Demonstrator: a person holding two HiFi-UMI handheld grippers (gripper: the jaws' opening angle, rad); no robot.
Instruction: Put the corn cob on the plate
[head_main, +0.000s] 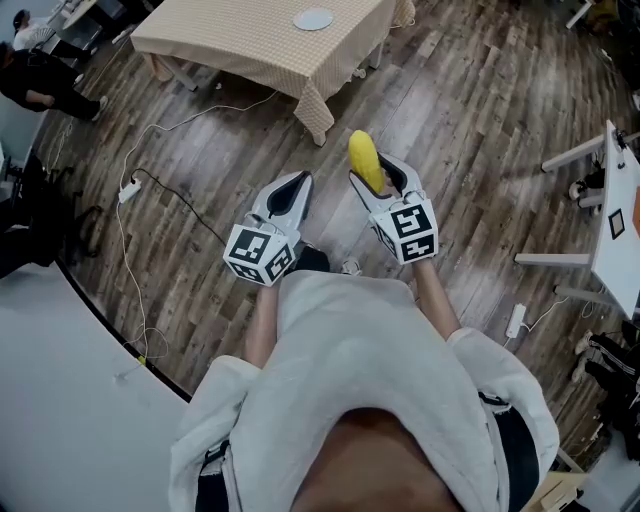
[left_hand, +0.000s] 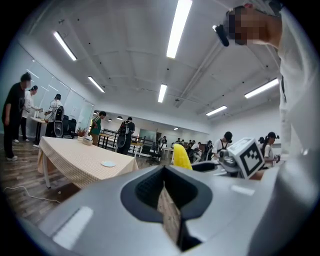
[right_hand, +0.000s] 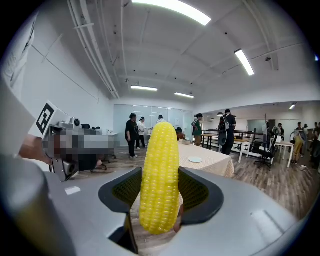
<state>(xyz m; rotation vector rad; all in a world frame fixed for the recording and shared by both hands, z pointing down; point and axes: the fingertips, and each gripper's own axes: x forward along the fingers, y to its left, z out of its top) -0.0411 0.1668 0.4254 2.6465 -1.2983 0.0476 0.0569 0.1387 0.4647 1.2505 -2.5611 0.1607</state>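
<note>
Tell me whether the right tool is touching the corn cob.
Touching. In the right gripper view the right tool pinches the corn cob between its jaws, no gap.

white fleecy top (head_main: 380, 350) (black straps (head_main: 214, 462))

corn cob (right_hand: 159, 177): yellow, upright (in right gripper (head_main: 378, 175)) | plate (head_main: 313, 19): on table (head_main: 230, 45)

In the head view we cannot see the lower end of the corn cob (head_main: 365, 158), sunk between the jaws of the right gripper (head_main: 380, 172). The table (head_main: 230, 40) runs off the top edge, and its plate (head_main: 313, 19) is too small for detail.
</note>
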